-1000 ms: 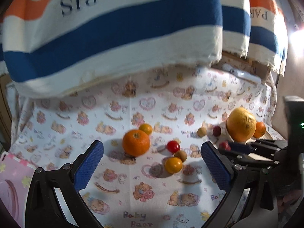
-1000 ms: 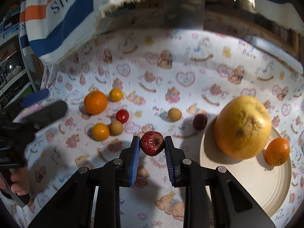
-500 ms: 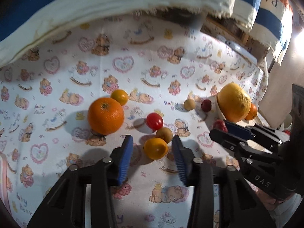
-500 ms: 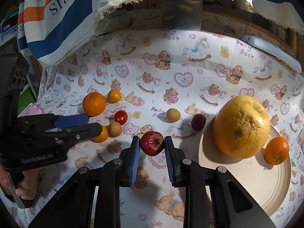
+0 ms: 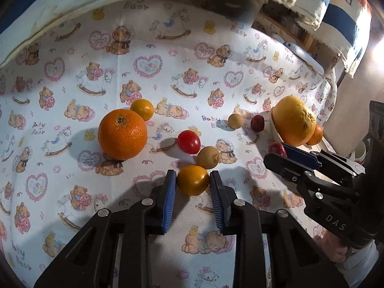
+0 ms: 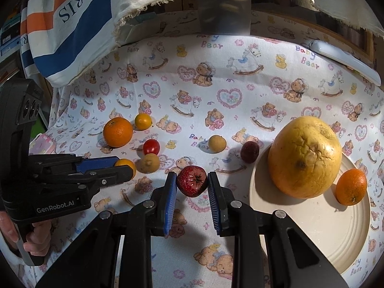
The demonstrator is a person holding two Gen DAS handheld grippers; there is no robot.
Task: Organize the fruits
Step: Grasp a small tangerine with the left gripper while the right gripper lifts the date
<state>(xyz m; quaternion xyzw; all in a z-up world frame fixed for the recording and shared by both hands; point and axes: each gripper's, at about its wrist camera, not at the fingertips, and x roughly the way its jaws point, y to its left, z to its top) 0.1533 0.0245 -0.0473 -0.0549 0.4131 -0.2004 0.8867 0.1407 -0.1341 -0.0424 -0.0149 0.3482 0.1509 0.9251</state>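
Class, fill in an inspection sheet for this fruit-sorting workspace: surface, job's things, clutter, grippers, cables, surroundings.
Surface: bear-print cloth, flat.
Job's things: cream plate holds a large yellow citrus and a small orange; big orange, cherry tomato and other small fruits lie loose on the cloth.
Clutter: white remote-like object at the far edge.
Grippers: left gripper has just closed, fingers on a small yellow-orange fruit; right gripper shut on a red fruit.
Cables: nothing seen.
Surroundings: striped PARIS fabric hangs behind.
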